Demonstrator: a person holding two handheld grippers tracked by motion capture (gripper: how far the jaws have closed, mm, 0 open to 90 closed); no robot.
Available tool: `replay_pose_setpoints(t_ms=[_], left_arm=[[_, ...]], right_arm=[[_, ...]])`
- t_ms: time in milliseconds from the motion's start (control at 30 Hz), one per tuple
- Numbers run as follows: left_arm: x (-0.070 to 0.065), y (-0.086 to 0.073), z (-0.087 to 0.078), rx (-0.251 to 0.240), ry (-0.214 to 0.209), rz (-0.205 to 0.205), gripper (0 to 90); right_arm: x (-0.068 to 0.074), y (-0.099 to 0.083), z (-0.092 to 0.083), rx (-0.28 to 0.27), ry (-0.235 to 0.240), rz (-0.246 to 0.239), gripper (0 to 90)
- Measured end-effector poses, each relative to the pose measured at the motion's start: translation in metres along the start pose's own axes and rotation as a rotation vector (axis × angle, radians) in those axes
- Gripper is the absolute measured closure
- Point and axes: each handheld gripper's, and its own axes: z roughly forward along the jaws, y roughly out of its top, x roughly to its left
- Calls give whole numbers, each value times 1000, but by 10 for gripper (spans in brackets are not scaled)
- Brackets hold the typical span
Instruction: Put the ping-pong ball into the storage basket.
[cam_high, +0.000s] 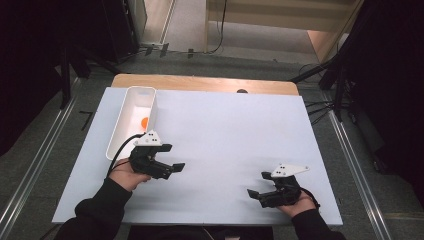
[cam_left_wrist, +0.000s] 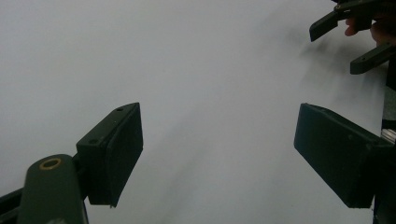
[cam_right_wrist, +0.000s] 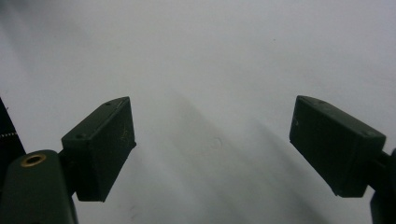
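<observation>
My left gripper (cam_high: 172, 158) rests over the white table sheet (cam_high: 225, 135) at the left front, held by a hand, jaws pointing right and open. In the left gripper view its two black jaws stand wide apart with bare white surface between them (cam_left_wrist: 217, 154). My right gripper (cam_high: 259, 185) sits at the right front, jaws pointing left and open; its own view (cam_right_wrist: 212, 149) has nothing between the jaws. A white oblong bin (cam_high: 120, 131) stands at the left rear of the sheet, with a small orange object (cam_high: 144, 121) inside it.
The white sheet covers a wooden table whose far edge (cam_high: 205, 82) shows behind it. Dark stands and cables (cam_high: 330, 75) surround the table on the floor. The right gripper (cam_left_wrist: 355, 39) appears far off in the left gripper view.
</observation>
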Motion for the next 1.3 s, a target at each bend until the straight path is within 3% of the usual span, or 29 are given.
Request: replay_pose_setpoints(t_ms=[167,233,400,700,1100,1167,1300], left_arm=[[-4,-4,-1,-23,18,3,163],[-6,-7,0,-4,23,20,164],[-7,-13,0,2,10,7,164],[-7,-22,0,14,8,20,164],[-8,-35,-2,37,-30,30,164],[-9,-38,-3,49,-58,45,164],[-9,-42,-4,57,-60,62,164]], right_arm=[[1,0,0,-3,1,0,127],[0,0,0,-3,0,-1,127],[0,0,0,-1,-9,-6,127],[-1,0,0,1,-14,-1,127],[-1,0,0,2,-15,1,127],[-1,0,0,2,-15,1,127],[-1,0,0,1,-15,-1,127]])
